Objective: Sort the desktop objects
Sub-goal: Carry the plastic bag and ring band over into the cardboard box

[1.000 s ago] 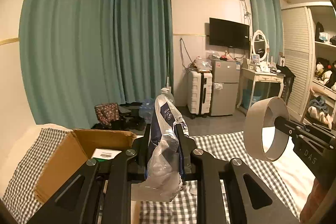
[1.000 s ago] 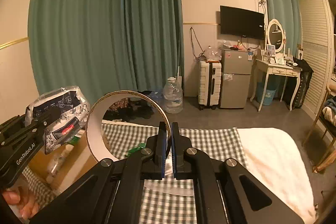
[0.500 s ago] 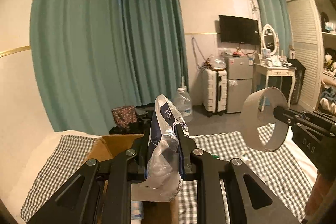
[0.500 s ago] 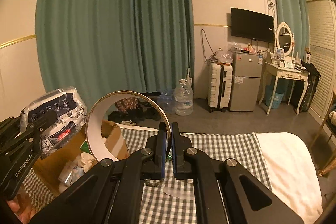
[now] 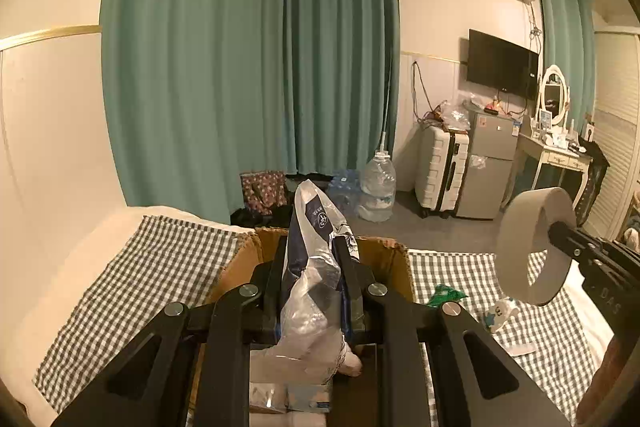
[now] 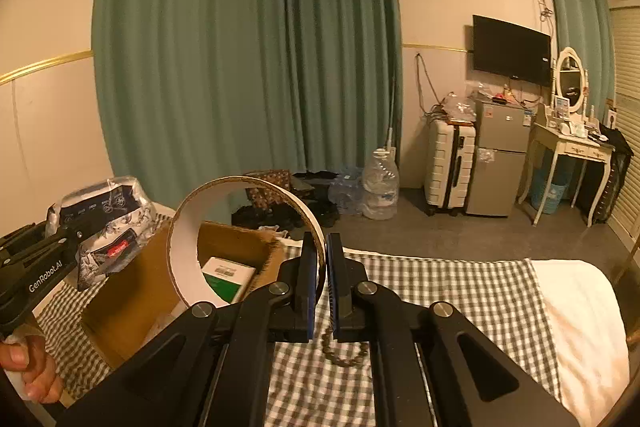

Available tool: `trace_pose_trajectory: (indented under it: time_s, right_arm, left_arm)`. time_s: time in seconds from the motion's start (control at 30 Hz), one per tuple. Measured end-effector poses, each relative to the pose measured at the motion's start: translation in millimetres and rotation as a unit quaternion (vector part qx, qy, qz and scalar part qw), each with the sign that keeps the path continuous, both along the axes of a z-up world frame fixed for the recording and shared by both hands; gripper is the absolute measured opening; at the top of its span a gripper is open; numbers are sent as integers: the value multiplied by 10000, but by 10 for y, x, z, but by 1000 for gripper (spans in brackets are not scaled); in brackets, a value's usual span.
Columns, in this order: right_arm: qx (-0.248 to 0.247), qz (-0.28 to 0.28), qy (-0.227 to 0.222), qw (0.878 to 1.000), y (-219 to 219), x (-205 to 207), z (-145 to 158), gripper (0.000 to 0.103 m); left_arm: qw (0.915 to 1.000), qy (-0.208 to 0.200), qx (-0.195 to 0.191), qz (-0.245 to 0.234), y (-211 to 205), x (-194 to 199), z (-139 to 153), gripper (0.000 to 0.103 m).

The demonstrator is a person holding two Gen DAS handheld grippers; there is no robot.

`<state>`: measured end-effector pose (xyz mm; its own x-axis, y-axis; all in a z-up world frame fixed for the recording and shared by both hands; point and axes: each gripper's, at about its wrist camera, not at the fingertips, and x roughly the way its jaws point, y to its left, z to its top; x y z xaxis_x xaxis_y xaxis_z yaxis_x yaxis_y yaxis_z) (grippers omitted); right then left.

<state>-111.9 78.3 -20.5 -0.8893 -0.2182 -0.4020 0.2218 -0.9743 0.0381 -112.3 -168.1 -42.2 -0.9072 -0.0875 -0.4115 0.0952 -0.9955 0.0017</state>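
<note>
surface: checked cloth (image 6: 440, 291), cardboard box (image 6: 132, 291) | left tongs (image 5: 312, 267) grip packet (image 5: 316, 247) | right tongs (image 6: 320, 259) pinch tape ring (image 6: 244, 243)

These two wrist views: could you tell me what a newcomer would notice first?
Probably the crinkly plastic packet clamped in the left gripper, over the open cardboard box. Next, the wide tape ring pinched by its wall in the right gripper, above the checked cloth.

Box (image 5: 394, 259) floor mostly hidden behind left gripper (image 5: 312, 259) and bag (image 5: 316, 267) (print unreadable); beads (image 6: 344, 355) half covered by right gripper (image 6: 319, 259).
</note>
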Motion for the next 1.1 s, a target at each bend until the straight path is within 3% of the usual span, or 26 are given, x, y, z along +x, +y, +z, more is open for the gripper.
trace_pose_trajectory:
  time_s: [0.23, 0.73, 1.1]
  right_arm:
    - [156, 234, -61, 9996, -343, -119, -82, 6]
    - [384, 738, -381, 9958, -995, -368, -375, 6]
    - [674, 960, -752, 9902, -1323, -666, -660, 6]
  left_arm:
    - [9999, -97, -130, 25, -175, -67, -97, 20]
    - [9953, -823, 355, 368, -718, -313, -450, 20]
    - [9894, -1390, 363, 213, -639, -550, -744, 20]
